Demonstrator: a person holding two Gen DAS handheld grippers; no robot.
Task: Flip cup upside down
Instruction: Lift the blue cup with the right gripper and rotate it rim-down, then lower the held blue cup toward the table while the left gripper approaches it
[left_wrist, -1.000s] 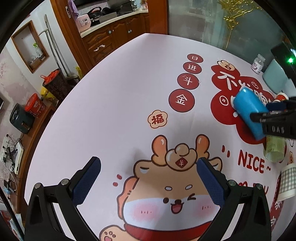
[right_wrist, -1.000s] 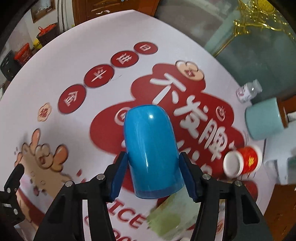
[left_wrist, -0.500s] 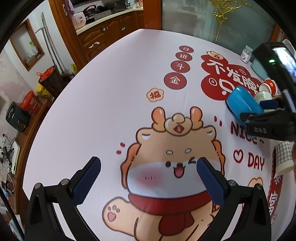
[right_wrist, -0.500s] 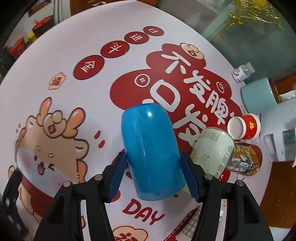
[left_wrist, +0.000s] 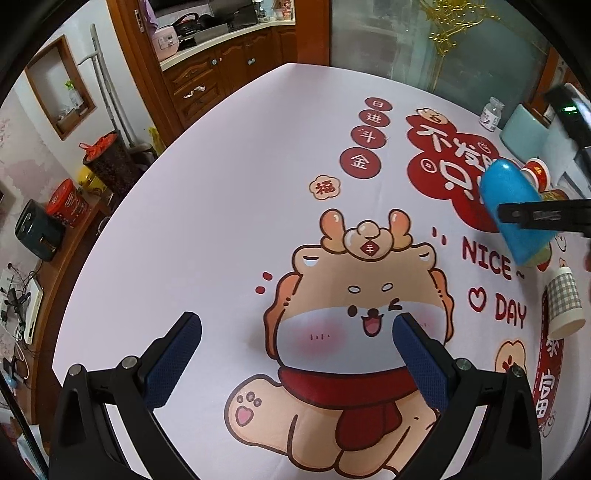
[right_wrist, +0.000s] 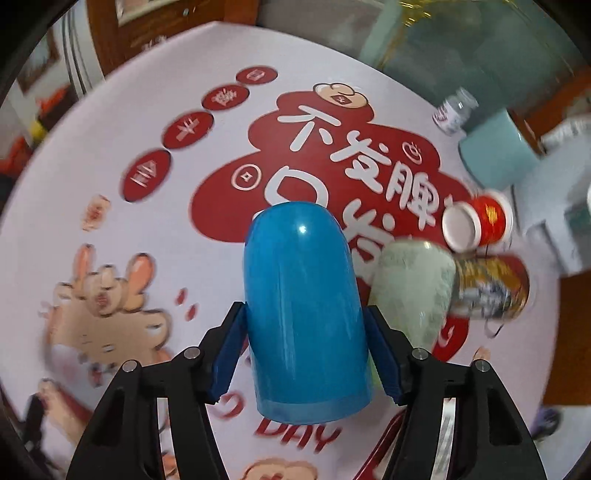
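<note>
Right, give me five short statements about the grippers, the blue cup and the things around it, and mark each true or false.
1. The right gripper is clamped on the blue cup. True.
2. The left gripper holds a cup. False: it is open, with nothing between its fingers.
3. The blue cup's rounded closed end points away from the right wrist camera. True.
4. A checked paper cup lies on the tablecloth. True.
5. The red cup is stacked inside the blue cup. False: it lies apart, to the right.

The left wrist view looks down from well above the white cartoon-printed tablecloth (left_wrist: 229, 206) toward its far edge; the right wrist view sits nearer (and blurred), facing the far right corner. Both share the red cloud-shaped print (left_wrist: 439, 162) (right_wrist: 332, 162).
</note>
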